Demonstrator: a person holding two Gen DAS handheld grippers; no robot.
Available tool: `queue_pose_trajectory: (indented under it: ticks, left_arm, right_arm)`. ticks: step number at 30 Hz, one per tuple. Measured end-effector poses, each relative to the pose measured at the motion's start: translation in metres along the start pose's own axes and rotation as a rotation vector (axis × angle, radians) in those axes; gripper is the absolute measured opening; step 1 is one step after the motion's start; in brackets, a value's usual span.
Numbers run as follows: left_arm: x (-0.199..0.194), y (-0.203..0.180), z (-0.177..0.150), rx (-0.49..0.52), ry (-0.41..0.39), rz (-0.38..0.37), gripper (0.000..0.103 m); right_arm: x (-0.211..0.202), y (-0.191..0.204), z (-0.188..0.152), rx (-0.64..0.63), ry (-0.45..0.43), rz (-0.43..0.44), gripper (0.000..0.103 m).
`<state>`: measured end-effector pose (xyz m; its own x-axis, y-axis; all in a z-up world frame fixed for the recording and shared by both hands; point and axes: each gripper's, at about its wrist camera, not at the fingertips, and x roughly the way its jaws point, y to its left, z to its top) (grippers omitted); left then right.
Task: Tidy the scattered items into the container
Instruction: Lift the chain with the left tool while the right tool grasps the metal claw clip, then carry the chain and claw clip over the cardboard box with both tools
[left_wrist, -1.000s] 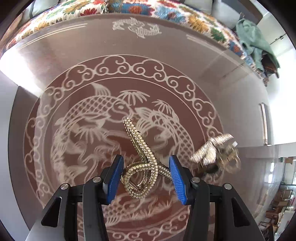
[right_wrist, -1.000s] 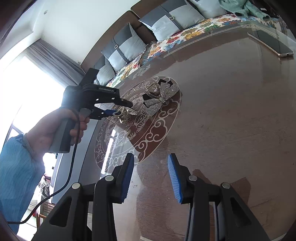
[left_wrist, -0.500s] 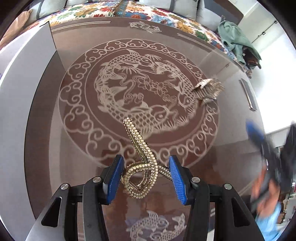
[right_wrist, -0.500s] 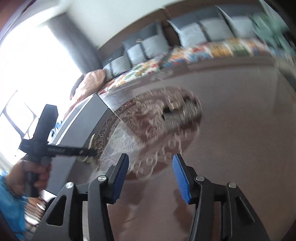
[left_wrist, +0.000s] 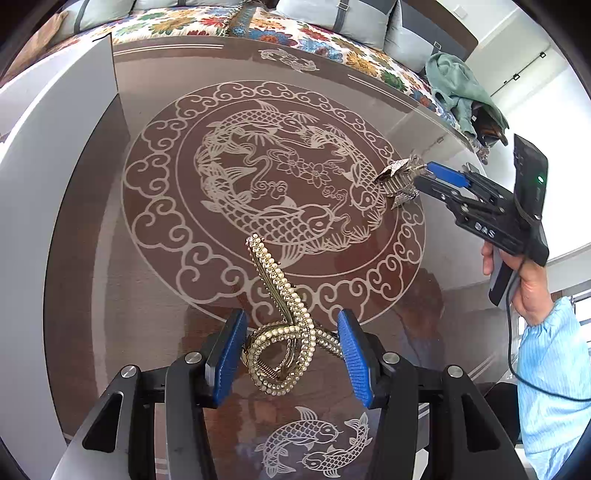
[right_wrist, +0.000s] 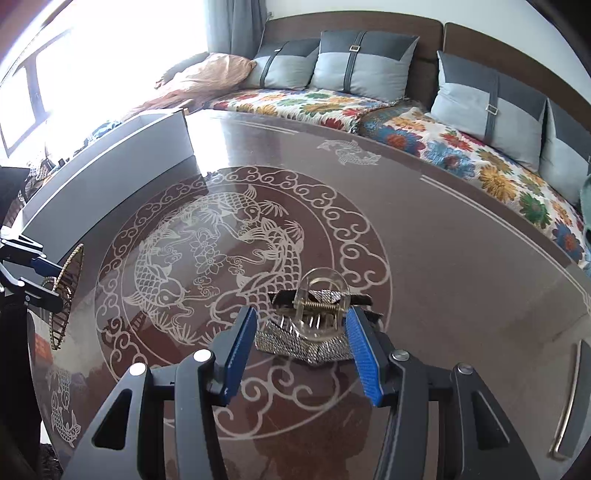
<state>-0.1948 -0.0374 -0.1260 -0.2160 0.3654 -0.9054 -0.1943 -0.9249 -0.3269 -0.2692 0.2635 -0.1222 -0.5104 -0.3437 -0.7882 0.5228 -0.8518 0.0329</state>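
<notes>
Change since before: a second ago your right hand-held gripper (right_wrist: 301, 352) was far from the rhinestone bow clip (right_wrist: 314, 325) and rolled sideways; now it is around the clip. Your left hand-held gripper (left_wrist: 291, 354) has carried the pearl hair clip (left_wrist: 284, 332) toward the near side of the round fish pattern.

Left wrist view, grip: your left hand-held gripper is closed on the looped end of the pearl hair clip, and the long pearl arm sticks forward above the counter (left_wrist: 424, 122).
Left wrist view, container: the white box (left_wrist: 55, 147) is at the left edge of the counter; the pearl hair clip is not in it.
Left wrist view, other side: your right hand (left_wrist: 528, 284) holds the other hand-held gripper at the right, its blue fingers at the rhinestone bow clip.

Right wrist view, grip: the jaws stand wide on both sides of the rhinestone bow clip; the blue pads (right_wrist: 240, 354) do not seem to press it.
Right wrist view, clip: it lies on the counter at the edge of the fish pattern, clear spring part up.
Right wrist view, container: the white box is far left, well apart from this clip.
Right wrist view, background: a sofa (right_wrist: 369, 99) with a flower cover is behind the counter.
</notes>
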Motion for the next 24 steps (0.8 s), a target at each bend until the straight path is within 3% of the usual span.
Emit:
queue_pose_trajectory:
  ticks: [5,7,11,24]
  left_arm:
    - [0.001,0.006,-0.002,-0.020,0.004,-0.014,0.051]
    - [0.001,0.006,-0.004,-0.023,0.006,-0.017,0.051]
    - [-0.003,0.002,-0.011,-0.022,0.001,-0.027,0.051]
    - [-0.048,-0.033,-0.078,0.023,-0.095,-0.028,0.051]
  right_arm:
    - [0.019,-0.013,0.013,0.055,0.092,-0.015,0.047]
    - [0.018,-0.012,0.013,0.058,0.098,-0.028,0.038]
    - [0.003,0.000,0.005,0.064,0.089,-0.028,0.037]
    - [-0.104,0.125,-0.069,0.130,0.010,-0.018,0.037]
